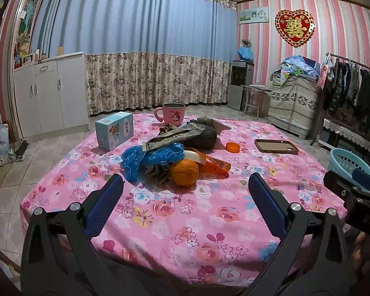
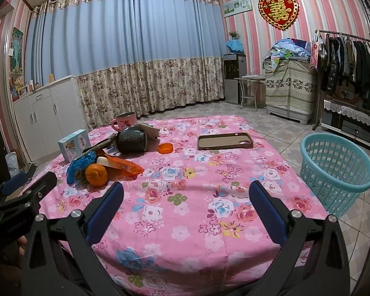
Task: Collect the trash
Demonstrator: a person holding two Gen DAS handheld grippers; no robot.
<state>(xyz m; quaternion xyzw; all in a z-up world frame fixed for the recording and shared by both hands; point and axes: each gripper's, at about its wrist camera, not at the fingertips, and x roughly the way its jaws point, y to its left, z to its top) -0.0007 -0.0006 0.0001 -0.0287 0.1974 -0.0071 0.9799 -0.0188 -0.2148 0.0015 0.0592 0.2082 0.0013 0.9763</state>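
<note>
1. Left wrist view: the left hand-held gripper [image 1: 185,182] is wide open and holds nothing. It hangs over the near part of the counter [image 1: 209,234], which has a pink flower cloth on it.
2. Just past its fingertips sits the trash pile. An orange [image 1: 184,172] is at the front. A blue bag [image 1: 145,160] lies to the left of it, touching it. An orange wrapper [image 1: 215,164] lies to the right. A silver wrapper [image 1: 170,139] rests on top of the blue bag.
3. Behind the pile lies a dark roll [image 1: 201,137] on its side. A pink cup [image 1: 171,114] stands at the far edge. A blue box [image 1: 114,134] stands to the left.
4. An orange lid [image 1: 232,147] and a phone case [image 1: 276,146] lie apart on the right.
5. The right hand-held gripper [image 1: 352,192] shows at the right edge, beside the counter.
6. Right wrist view: the right hand-held gripper [image 2: 186,185] is wide open too, with nothing in it. It hangs over bare cloth.
7. The trash pile is to its left, near the left fingertip. The basket [image 2: 333,170] stands on the floor, right of the counter.
</note>
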